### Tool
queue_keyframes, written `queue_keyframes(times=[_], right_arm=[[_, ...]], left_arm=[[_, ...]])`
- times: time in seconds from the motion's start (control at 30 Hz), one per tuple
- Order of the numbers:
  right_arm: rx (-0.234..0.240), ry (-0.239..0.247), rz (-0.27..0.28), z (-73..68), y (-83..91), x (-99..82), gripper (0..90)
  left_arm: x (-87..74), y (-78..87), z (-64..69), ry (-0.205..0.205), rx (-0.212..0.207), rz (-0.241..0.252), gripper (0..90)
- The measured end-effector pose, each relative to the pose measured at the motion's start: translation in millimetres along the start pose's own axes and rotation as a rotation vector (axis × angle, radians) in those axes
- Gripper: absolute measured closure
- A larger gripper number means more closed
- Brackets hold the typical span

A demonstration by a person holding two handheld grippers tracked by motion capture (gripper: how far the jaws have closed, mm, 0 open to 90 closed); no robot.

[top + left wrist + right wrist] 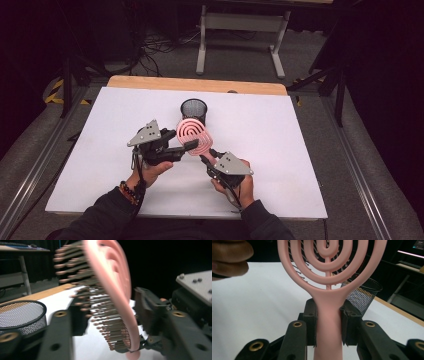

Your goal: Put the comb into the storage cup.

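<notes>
Right gripper (328, 322) clamped on pink hairbrush (194, 135) handle; head toward mesh cup (193, 109), frame centre. Left gripper (187, 146) apart astride head.

Pink hairbrush (112, 287) close up, edge-on, tilted, between left gripper (110, 322) 2 black jaws; bristles point left. Jaws stand either side of brush head; contact unclear. Black mesh cup (22, 315) at lower left on white table (60, 300). Other gripper (192, 297) at right, its grey plate visible.
</notes>
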State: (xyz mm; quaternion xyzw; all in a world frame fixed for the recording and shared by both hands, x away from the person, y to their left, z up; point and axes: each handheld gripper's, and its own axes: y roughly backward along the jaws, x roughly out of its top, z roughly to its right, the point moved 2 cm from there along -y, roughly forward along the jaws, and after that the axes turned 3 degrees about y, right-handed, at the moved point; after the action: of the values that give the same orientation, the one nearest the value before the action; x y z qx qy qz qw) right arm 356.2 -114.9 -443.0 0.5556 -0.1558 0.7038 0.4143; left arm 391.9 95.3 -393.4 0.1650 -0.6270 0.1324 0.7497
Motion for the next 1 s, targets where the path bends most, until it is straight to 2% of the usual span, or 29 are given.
queue_keyframes(times=[0.1,0.17,0.23,0.37,0.4,0.63,0.73,0.8,0.9,1.0], right_arm=[[-0.006,0.013,-0.011,-1.7,-1.3,-0.9,70.4],[-0.003,0.011,-0.009,-1.7,-1.6,-1.2,70.4],[-0.005,0.012,-0.005,-2.3,-1.6,-0.7,70.3],[-0.004,0.029,0.002,-4.4,-1.2,0.8,70.5],[-0.002,0.028,0.005,-4.9,-1.2,1.0,70.4],[0.027,-0.005,0.011,-6.9,0.9,3.5,66.9],[0.043,-0.006,0.007,-7.4,1.0,4.5,61.0],[0.051,-0.003,0.007,-7.9,1.5,4.8,61.0],[0.055,0.002,0.008,-7.0,3.4,5.3,54.9],[0.054,-0.003,0.012,-2.8,8.9,5.4,53.2]], left_arm=[[0.4,0.9,0.9,0.000,-0.015,0.013,57.3],[1.3,3.3,4.6,-0.014,-0.047,0.022,59.4],[2.1,4.6,7.8,-0.037,-0.049,0.021,60.1],[3.2,5.5,12.3,-0.049,-0.064,0.024,61.6],[4.3,6.7,14.2,-0.065,-0.062,0.024,62.0],[7.0,10.5,10.8,-0.085,-0.024,0.023,62.9],[8.4,12.4,9.8,-0.101,-0.015,0.016,63.1],[9.5,14.1,10.4,-0.115,-0.006,0.013,63.1],[11.0,16.3,10.5,-0.129,0.006,0.015,63.2],[12.7,20.2,8.9,-0.141,0.013,0.010,63.2]])
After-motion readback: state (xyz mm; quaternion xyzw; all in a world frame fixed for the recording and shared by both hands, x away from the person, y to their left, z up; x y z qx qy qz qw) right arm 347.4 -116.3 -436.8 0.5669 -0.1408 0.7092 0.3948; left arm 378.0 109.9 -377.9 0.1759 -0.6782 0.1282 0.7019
